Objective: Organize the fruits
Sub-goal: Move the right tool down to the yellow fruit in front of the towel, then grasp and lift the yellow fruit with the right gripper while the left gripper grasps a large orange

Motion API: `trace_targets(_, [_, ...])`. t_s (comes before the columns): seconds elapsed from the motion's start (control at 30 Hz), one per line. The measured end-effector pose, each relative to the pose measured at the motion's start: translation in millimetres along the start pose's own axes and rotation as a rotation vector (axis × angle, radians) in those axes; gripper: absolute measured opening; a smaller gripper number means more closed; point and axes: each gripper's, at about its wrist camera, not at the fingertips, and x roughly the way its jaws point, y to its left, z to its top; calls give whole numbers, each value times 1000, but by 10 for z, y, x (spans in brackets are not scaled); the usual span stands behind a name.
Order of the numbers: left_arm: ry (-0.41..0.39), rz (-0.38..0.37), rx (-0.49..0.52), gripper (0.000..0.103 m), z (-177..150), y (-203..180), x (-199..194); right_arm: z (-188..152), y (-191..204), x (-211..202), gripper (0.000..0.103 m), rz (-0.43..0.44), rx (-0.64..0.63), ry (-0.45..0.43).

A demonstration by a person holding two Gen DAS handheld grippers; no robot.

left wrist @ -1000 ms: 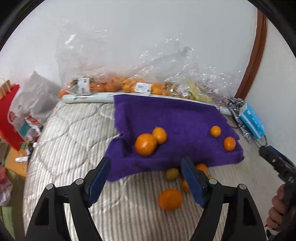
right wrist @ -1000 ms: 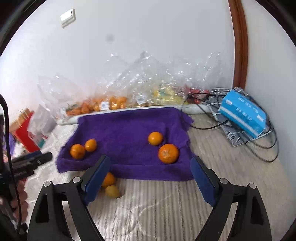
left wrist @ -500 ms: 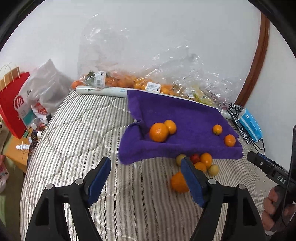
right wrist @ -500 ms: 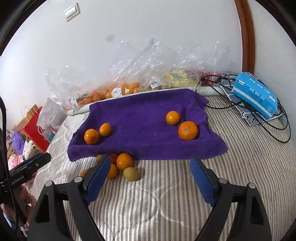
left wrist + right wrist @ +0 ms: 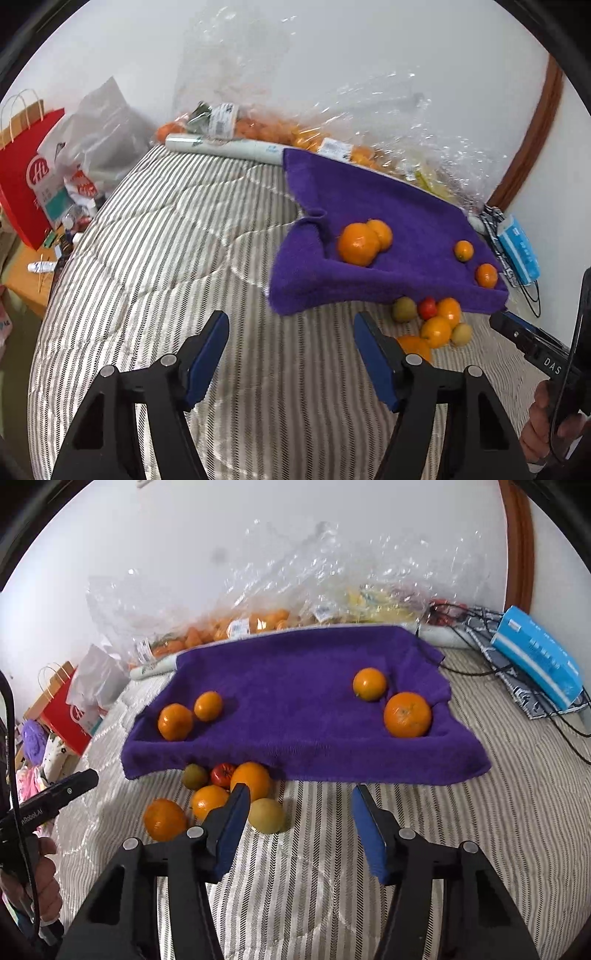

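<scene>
A purple towel (image 5: 295, 686) (image 5: 391, 210) lies on a striped mattress (image 5: 498, 812). Two oranges (image 5: 175, 722) sit on its left part and two oranges (image 5: 407, 714) on its right part. In front of the towel lies a loose pile of fruit: several oranges (image 5: 251, 779), a red tomato (image 5: 222, 774) and two greenish-yellow fruits (image 5: 266, 815). The pile also shows in the left wrist view (image 5: 436, 325). My right gripper (image 5: 299, 801) is open and empty just behind the pile. My left gripper (image 5: 291, 328) is open and empty over bare mattress, left of the pile.
Clear plastic bags of oranges and other produce (image 5: 258, 620) line the wall behind the towel. A blue box (image 5: 535, 661) and black cables (image 5: 480, 664) lie at the right. A red paper bag (image 5: 29, 173) and clutter stand off the mattress's left edge.
Both grippers have pulled back and risen from the towel, so more mattress and the whole fruit pile show. The left gripper has also shifted left. No fruit has moved.
</scene>
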Motion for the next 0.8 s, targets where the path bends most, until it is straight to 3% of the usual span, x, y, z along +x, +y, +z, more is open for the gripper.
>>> trace_targets(0.2, [43,-43,-43,67,-15,129,87,-65,122,137,55,76,-35,3])
trace_targets(0.5, [73,-55,-37,69,-67,117,100,-157,313,358,36,46,-129,49])
trace_targets(0.6, [79,-48,-23,69,-92,52,91,-199,362,452,29,-1,-169,72])
trace_targets(0.8, [73,-79,28,69,-147,-162,20,-263,315,308,28,16,-201,23])
